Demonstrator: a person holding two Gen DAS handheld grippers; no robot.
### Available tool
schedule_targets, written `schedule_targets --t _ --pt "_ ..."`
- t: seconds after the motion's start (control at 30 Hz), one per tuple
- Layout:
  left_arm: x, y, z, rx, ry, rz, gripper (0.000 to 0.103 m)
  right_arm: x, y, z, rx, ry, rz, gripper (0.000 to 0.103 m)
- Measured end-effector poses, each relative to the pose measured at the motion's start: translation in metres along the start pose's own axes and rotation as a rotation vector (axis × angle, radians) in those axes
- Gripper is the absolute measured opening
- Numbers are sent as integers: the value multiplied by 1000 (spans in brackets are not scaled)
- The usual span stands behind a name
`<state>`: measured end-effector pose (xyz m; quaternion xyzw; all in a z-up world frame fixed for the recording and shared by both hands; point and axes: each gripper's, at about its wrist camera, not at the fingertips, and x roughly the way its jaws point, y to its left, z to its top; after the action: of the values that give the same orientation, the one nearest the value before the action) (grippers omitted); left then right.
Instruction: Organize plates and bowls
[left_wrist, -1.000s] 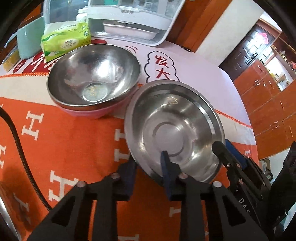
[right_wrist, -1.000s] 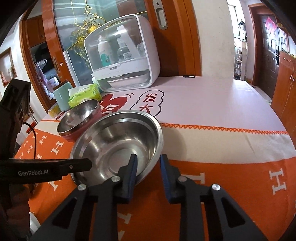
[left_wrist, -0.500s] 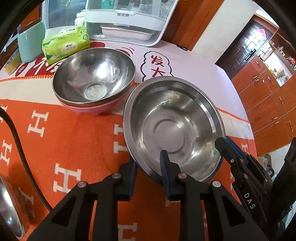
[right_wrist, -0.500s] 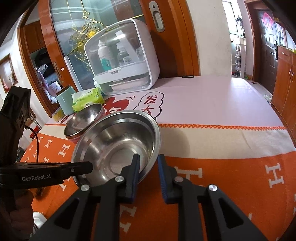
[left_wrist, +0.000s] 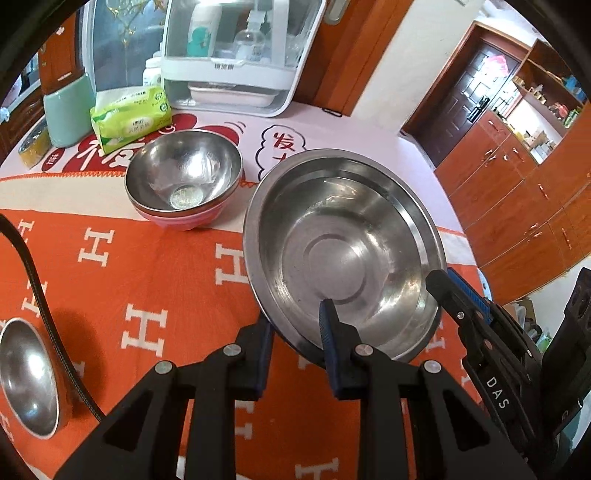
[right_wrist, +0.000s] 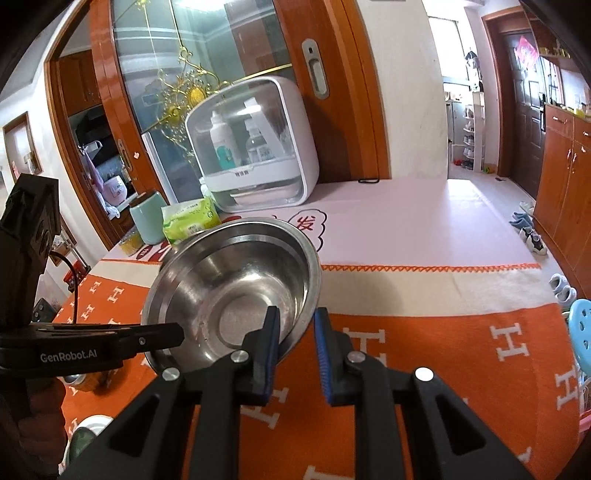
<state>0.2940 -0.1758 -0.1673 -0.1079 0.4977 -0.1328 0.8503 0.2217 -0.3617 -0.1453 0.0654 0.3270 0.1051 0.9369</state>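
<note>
Lifted since a second ago, the steel basin (left_wrist: 347, 251) hangs tilted above the orange surface (left_wrist: 110, 277) — its near rim pinched by the left claw (left_wrist: 295, 332), its right rim by the right claw (right_wrist: 295, 332). Only the left view shows stacked bowls (left_wrist: 184, 181) behind.

Left hand-held gripper (left_wrist: 295, 325) clamped shut, right hand-held gripper (right_wrist: 295, 328) likewise, both angled downward

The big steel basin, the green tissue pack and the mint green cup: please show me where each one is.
big steel basin (left_wrist: 347, 254): left wrist view, on its flat inner bottom.
green tissue pack (left_wrist: 131, 118): left wrist view, on its printed front face.
mint green cup (right_wrist: 147, 218): right wrist view, on its side wall.
</note>
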Motion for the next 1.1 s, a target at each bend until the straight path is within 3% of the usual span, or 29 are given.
schedule_targets --t 0.63,1.1 --pt "-87 -24 -52 91 -62 -48 23 -93 30 -18 -13 -83 -41 18" --pt "-125 -30 -94 203 -20 -126 24 -148 56 -57 34 -93 -141 18"
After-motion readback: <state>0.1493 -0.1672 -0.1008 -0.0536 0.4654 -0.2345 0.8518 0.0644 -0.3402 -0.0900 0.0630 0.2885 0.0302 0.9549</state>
